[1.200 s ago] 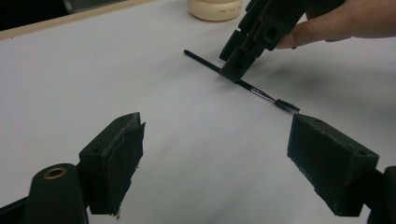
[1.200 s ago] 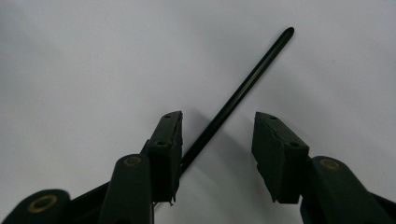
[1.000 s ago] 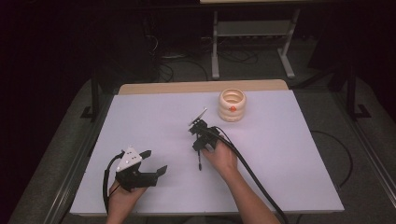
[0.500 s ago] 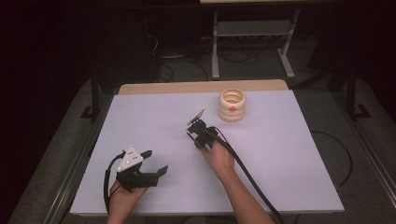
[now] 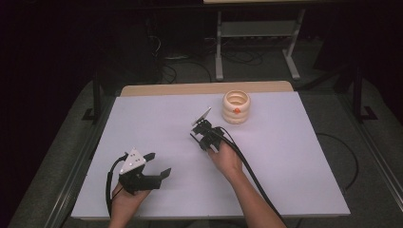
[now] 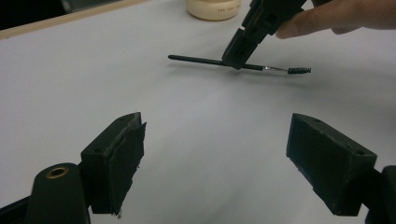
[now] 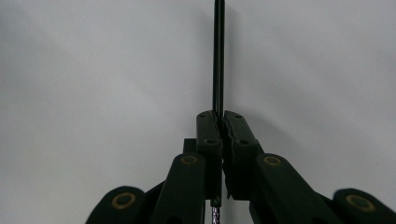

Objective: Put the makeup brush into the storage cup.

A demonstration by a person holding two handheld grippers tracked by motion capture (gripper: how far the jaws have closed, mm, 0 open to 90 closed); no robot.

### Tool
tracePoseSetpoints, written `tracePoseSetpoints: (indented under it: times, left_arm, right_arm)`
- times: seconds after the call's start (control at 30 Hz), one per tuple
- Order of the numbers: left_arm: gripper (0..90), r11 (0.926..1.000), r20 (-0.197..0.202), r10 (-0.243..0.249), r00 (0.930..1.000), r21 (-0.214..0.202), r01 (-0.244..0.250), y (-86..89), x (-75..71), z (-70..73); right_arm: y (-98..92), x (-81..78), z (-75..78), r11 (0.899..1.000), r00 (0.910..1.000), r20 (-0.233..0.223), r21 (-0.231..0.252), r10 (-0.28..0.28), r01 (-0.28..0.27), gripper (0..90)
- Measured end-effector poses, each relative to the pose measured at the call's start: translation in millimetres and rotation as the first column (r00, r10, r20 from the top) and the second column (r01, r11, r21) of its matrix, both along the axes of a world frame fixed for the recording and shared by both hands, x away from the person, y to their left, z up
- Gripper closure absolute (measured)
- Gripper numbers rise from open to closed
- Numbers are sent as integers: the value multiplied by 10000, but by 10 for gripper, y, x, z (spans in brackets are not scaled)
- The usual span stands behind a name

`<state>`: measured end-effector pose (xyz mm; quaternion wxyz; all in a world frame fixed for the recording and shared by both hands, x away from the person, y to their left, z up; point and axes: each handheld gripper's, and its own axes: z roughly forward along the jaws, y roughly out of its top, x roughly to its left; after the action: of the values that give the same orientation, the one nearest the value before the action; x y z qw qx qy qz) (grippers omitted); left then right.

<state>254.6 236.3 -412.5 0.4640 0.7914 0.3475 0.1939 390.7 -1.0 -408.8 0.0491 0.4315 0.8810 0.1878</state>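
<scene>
1. Right gripper (image 7: 219, 122): jaws just closed, now pinching the brush (image 6: 236, 63) at mid-handle.
2. Brush: low over the white table (image 5: 294, 156), near the cream cup (image 5: 236, 106).
3. Left gripper (image 6: 215, 154): jaws spread wide, nothing between them, near the table's front-left corner.
</scene>
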Motion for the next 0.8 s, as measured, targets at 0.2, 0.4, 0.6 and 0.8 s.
tracePoseSetpoints:
  times: [0.2,0.4,0.6,0.8]
  left_arm:
    - [197,9999,-49,-22,10000,-119,21,-19,-5,-2]
    - [211,9998,7,-168,9999,102,168,-53,2,8]
    - [226,9993,-50,-358,9993,65,358,-90,13,27]
    - [248,9978,-11,-446,9990,-496,445,-143,32,60]
  right_arm:
    - [-95,-40,127,9985,9989,348,447,315,-330,851]
    - [-209,-111,264,9926,9955,658,960,683,-744,851]
    - [-346,-213,365,9813,9902,974,1550,997,-1140,851]
    - [-437,-344,432,9695,9819,1244,1822,1428,-1641,851]
